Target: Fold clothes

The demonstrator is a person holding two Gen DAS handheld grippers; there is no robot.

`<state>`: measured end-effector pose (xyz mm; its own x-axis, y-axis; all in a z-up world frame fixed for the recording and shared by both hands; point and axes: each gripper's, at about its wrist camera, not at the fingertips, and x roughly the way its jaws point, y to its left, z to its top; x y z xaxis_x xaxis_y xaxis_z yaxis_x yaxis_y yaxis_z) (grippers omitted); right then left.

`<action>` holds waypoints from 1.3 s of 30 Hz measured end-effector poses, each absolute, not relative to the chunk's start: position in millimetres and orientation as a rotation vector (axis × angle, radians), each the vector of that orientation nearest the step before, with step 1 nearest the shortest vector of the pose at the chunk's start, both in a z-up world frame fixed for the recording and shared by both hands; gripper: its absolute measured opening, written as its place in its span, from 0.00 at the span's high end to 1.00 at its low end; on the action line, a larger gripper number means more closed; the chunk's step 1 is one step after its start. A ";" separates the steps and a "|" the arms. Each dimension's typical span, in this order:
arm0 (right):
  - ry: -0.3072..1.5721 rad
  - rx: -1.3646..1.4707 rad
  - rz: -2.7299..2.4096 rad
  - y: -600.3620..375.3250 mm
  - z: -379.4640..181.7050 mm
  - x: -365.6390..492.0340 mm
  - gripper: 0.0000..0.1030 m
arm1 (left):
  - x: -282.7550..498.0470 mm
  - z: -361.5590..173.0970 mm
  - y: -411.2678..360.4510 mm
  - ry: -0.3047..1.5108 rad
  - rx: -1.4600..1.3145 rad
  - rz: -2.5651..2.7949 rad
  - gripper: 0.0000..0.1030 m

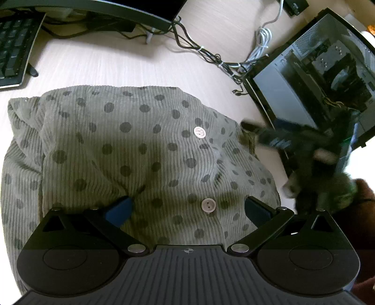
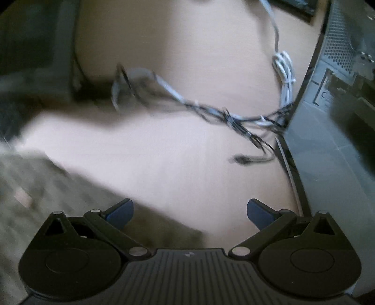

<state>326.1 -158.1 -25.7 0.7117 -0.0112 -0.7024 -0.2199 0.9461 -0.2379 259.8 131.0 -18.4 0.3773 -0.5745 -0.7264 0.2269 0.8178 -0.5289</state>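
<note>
A garment [image 1: 131, 150] of ribbed, corduroy-like cloth in muted olive, printed with darker round dots, lies bunched on the pale wood-grain bench [image 1: 131, 63], its surface rumpled into soft ridges and a thick fold running down its left side. Two flat, pale, round buttons sit on it, one [image 1: 199, 132] toward the middle and one [image 1: 208, 205] nearer the camera. The left gripper [image 1: 187, 207] hangs just over the cloth with its jaws spread wide, the blue-padded fingertips [image 1: 120, 210] at either side of the nearer button and nothing held between them. In the left wrist view the right gripper [image 1: 288, 140] appears only as a dark motion-blurred shape at the garment's right edge. In its own blurred view, the right gripper [image 2: 189, 210] also has its jaws apart and empty, poised over bare bench with the edge of the olive cloth [image 2: 46, 194] reaching under its left finger. Beyond the garment, a tangle of thin black and white cables [image 1: 211, 54] trails across the bench to an open computer case [image 1: 323, 70] of grey perforated metal with dark framing at the right. A black keyboard [image 1: 14, 44] lies at the far left, beside the dark angular base of a monitor [image 1: 131, 9].
</note>
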 end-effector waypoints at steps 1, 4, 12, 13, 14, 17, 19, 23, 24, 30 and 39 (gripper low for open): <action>0.784 -0.336 0.124 -158.6 -33.6 323.3 0.00 | 261.8 -18.2 129.9 1.067 -0.366 -0.529 0.00; 0.768 -0.334 0.104 -168.3 -39.9 308.3 0.00 | 275.7 -16.3 123.3 1.040 -0.320 -0.525 0.00; 0.826 -0.290 0.173 -178.6 -35.5 255.6 0.00 | 335.3 -1.7 102.4 0.924 -0.288 -0.466 0.00; 0.832 -0.294 0.221 -175.2 -33.8 246.9 0.00 | 334.0 3.5 103.7 0.916 -0.314 -0.497 0.00; 0.836 -0.302 0.268 -172.0 -31.7 239.4 0.00 | 329.0 8.9 105.2 0.909 -0.338 -0.543 0.00; 0.832 -0.312 0.385 -163.9 -22.7 219.8 0.00 | 303.5 22.3 107.9 0.911 -0.366 -0.656 0.00; 0.788 -0.257 0.374 -164.7 -7.0 220.0 0.00 | 283.5 22.5 109.5 0.940 -0.354 -0.695 0.00; 0.697 -0.149 0.350 -157.4 14.7 237.2 0.00 | 262.0 -1.1 125.9 1.020 -0.354 -0.687 0.00; 0.689 -0.154 0.347 -151.5 12.9 243.7 0.00 | 260.5 -8.1 130.5 1.035 -0.369 -0.670 0.00; 0.720 -0.358 0.280 -115.1 -38.3 242.3 0.00 | 262.7 -26.0 143.6 1.049 -0.411 -0.617 0.00; 0.783 -0.264 0.170 -128.3 -39.6 177.1 0.00 | 266.9 -28.6 109.2 1.026 -0.291 -0.671 0.00</action>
